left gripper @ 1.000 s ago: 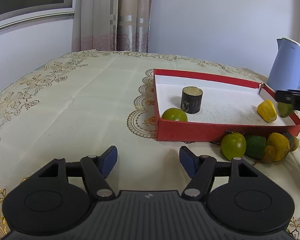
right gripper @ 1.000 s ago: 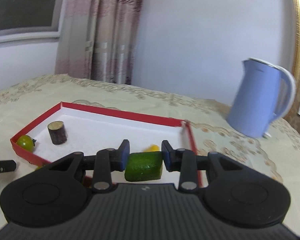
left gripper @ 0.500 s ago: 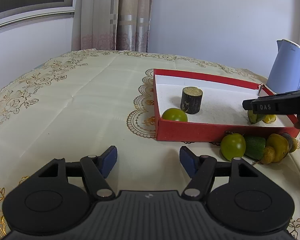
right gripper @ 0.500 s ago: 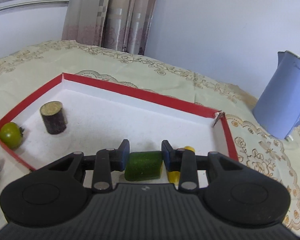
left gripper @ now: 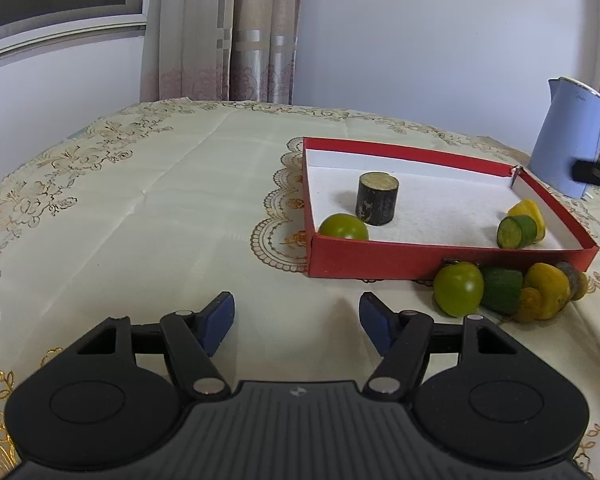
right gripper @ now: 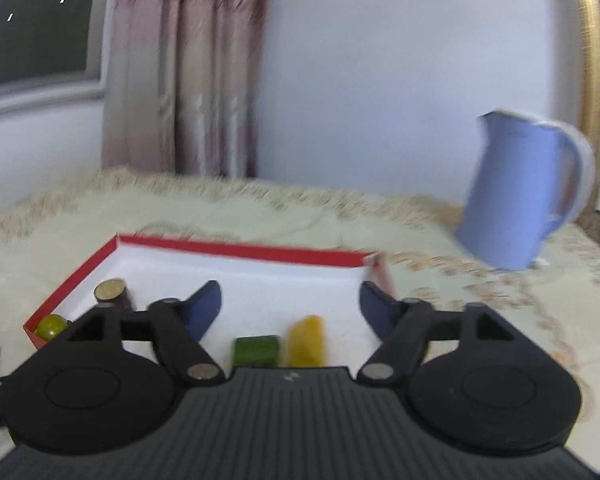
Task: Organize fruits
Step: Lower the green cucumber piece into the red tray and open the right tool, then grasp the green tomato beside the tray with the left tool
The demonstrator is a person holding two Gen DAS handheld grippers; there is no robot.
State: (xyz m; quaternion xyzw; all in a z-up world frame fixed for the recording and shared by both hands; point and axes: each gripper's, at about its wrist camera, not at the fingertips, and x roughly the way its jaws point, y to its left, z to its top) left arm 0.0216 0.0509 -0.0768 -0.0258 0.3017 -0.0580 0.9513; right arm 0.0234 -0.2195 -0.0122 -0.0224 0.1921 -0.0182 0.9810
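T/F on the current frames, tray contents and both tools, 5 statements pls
1. The green cucumber piece lies inside the red tray. True.
2. The right tool grips the cucumber piece. False: its jaws are opening with nothing between them; the piece lies on the tray floor beside a yellow fruit.
3. The dark cylinder stands upright in the tray. True.
4. Every fruit is in the tray. False: a pile of fruit sits on the tablecloth against the tray's near wall.
5. The left tool holds a green tomato. False: it is open and empty.
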